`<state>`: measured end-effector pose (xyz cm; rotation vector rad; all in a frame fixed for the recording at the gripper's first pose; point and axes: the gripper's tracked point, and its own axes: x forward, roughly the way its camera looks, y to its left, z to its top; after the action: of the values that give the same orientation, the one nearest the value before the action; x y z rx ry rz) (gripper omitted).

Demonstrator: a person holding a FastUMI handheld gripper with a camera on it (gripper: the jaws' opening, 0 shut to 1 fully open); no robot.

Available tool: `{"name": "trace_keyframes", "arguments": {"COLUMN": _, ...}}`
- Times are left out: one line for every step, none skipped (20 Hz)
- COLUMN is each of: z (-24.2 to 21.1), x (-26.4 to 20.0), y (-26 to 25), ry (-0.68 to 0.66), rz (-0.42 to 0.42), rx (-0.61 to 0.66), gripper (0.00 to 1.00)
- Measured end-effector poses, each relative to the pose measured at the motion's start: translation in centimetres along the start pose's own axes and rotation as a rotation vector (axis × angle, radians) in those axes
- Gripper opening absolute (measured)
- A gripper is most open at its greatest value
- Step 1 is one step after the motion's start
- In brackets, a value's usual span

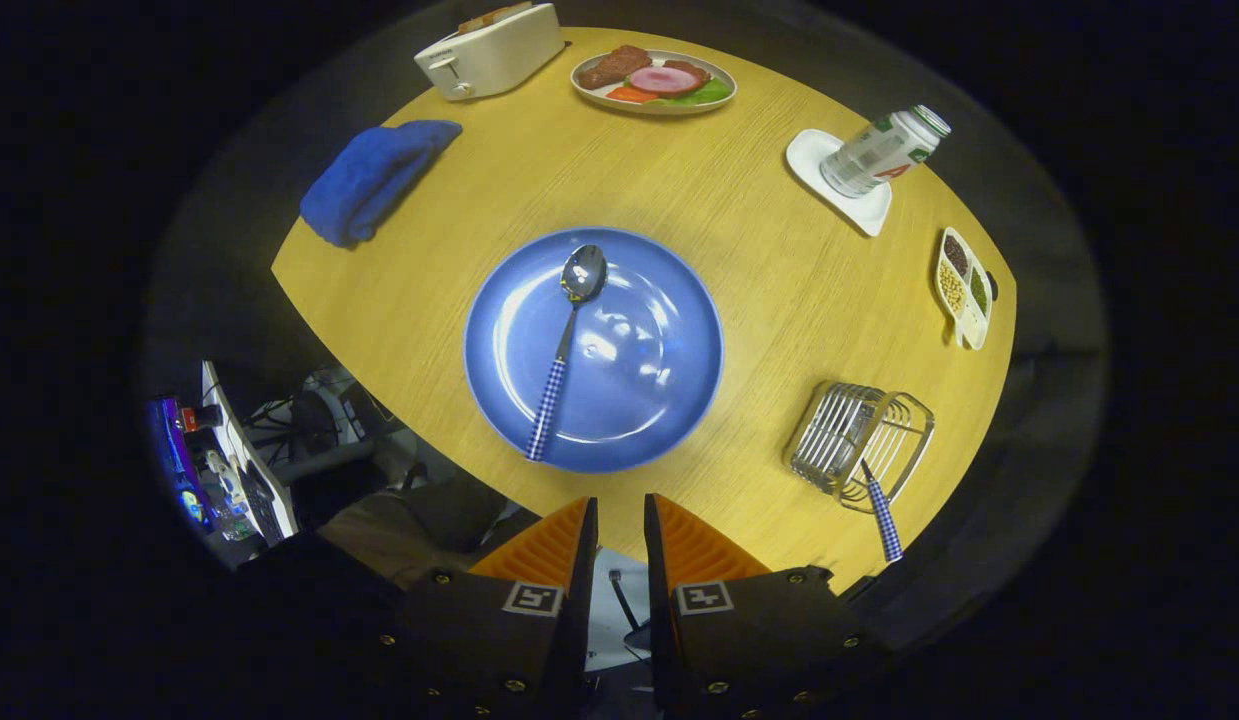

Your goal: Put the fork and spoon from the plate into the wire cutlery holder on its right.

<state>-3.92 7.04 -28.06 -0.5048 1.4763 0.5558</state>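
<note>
Round wooden table, dark surroundings, cluttered equipment beside it

bare table between plate, holder

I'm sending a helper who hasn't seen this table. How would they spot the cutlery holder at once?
On the round wooden table, look right of the blue plate, ahead and right of the narrowly parted, empty gripper. The wire cutlery holder is the only metal basket, with a checked fork handle sticking out.

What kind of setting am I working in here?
Likely a staged dining setup: a round wooden table with a toaster, a plate of food and a blue plate. The gripper hovers nearly closed, empty.
</note>
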Motion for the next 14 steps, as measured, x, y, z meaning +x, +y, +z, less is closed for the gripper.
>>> {"name": "trace_keyframes", "arguments": {"z": 0.1, "x": 0.3, "y": 0.8, "ry": 0.002, "rz": 0.017, "rx": -0.002, "gripper": 0.27}}
{"name": "trace_keyframes", "arguments": {"z": 0.2, "x": 0.6, "y": 1.4, "ry": 0.004, "rz": 0.022, "rx": -0.003, "gripper": 0.27}}
{"name": "trace_keyframes", "arguments": {"z": 0.5, "x": 0.9, "y": 1.6, "ry": 0.003, "rz": 0.017, "rx": -0.001, "gripper": 0.27}}
{"name": "trace_keyframes", "arguments": {"z": 0.8, "x": 1.2, "y": 1.9, "ry": -0.002, "rz": 0.016, "rx": 0.004, "gripper": 0.27}}
{"name": "trace_keyframes", "arguments": {"z": 1.2, "x": 1.4, "y": 2.2, "ry": -0.008, "rz": 0.022, "rx": 0.015, "gripper": 0.27}}
{"name": "trace_keyframes", "arguments": {"z": 1.4, "x": 1.9, "y": 2.5, "ry": -0.008, "rz": 0.025, "rx": 0.024, "gripper": 0.27}}
{"name": "trace_keyframes", "arguments": {"z": 1.5, "x": 2.3, "y": 2.8, "ry": -0.009, "rz": 0.026, "rx": 0.030, "gripper": 0.27}}
{"name": "trace_keyframes", "arguments": {"z": 1.8, "x": 2.7, "y": 3.0, "ry": -0.011, "rz": 0.028, "rx": 0.035, "gripper": 0.27}}
{"name": "trace_keyframes", "arguments": {"z": 2.0, "x": 3.2, "y": 3.3, "ry": -0.010, "rz": 0.031, "rx": 0.045, "gripper": 0.27}}
{"name": "trace_keyframes", "arguments": {"z": 2.2, "x": 3.6, "y": 3.5, "ry": -0.013, "rz": 0.035, "rx": 0.055, "gripper": 0.27}}
{"name": "trace_keyframes", "arguments": {"z": 2.3, "x": 4.0, "y": 3.7, "ry": -0.013, "rz": 0.042, "rx": 0.069, "gripper": 0.27}}
{"name": "trace_keyframes", "arguments": {"z": 2.7, "x": 4.5, "y": 4.3, "ry": -0.012, "rz": 0.056, "rx": 0.084, "gripper": 0.27}}
{"name": "trace_keyframes", "arguments": {"z": 2.8, "x": 4.8, "y": 4.5, "ry": -0.011, "rz": 0.064, "rx": 0.099, "gripper": 0.27}}
{"name": "trace_keyframes", "arguments": {"z": 2.5, "x": 4.8, "y": 4.4, "ry": -0.015, "rz": 0.066, "rx": 0.108, "gripper": 0.27}}
